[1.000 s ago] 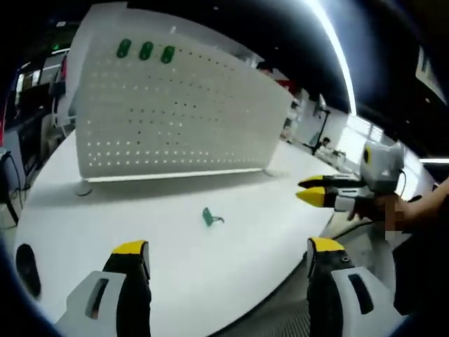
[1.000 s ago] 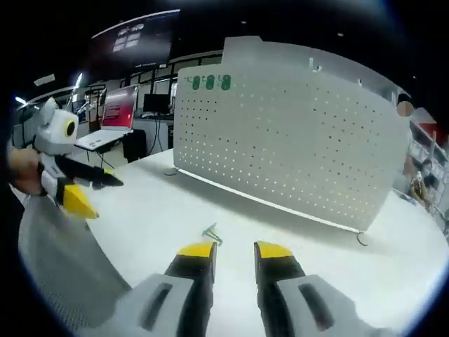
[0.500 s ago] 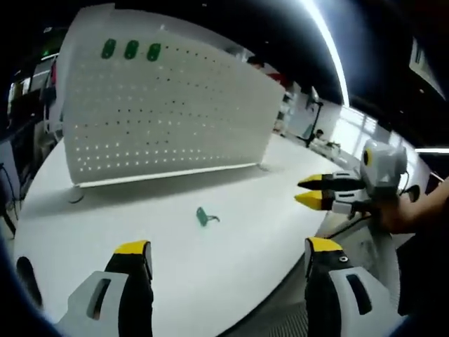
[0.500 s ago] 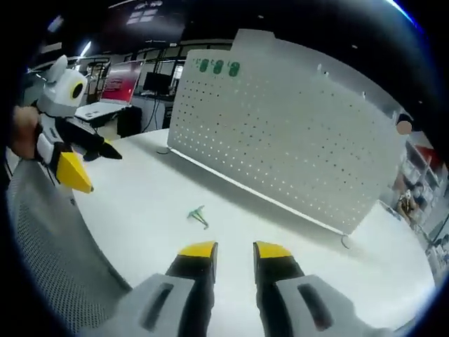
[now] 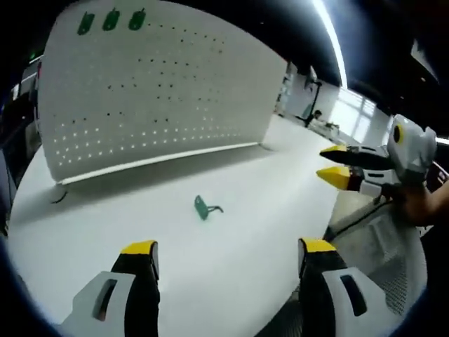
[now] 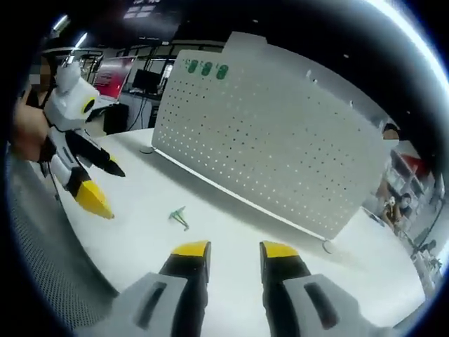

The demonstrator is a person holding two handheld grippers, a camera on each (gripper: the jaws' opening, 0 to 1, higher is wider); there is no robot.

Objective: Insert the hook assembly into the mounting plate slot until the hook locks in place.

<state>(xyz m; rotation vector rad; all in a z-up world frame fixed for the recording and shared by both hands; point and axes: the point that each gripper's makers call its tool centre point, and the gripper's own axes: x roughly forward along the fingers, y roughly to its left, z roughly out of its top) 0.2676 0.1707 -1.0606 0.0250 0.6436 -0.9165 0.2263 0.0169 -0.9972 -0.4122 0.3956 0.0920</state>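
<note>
A small green hook assembly (image 5: 205, 207) lies flat on the white table (image 5: 266, 189), ahead of my left gripper (image 5: 223, 248), which is open and empty with its jaws wide apart. The same hook (image 6: 179, 217) sits ahead and left of my right gripper (image 6: 235, 250), whose jaws stand a narrow gap apart with nothing between them. The white perforated mounting plate (image 5: 154, 91) stands upright behind the hook, with three green hooks (image 5: 111, 20) fixed along its top left corner. In the right gripper view the plate (image 6: 266, 147) carries those hooks (image 6: 206, 69) too.
My right gripper (image 5: 365, 168) enters the left gripper view from the right, over the table edge. The left gripper (image 6: 77, 154), held by a hand, shows at the left in the right gripper view. A grey mesh surface (image 6: 42, 253) lies below the table edge.
Both cameras moved closer to the table and plate. In the left gripper view the other gripper shifted right and up. The hook stayed where it lay.
</note>
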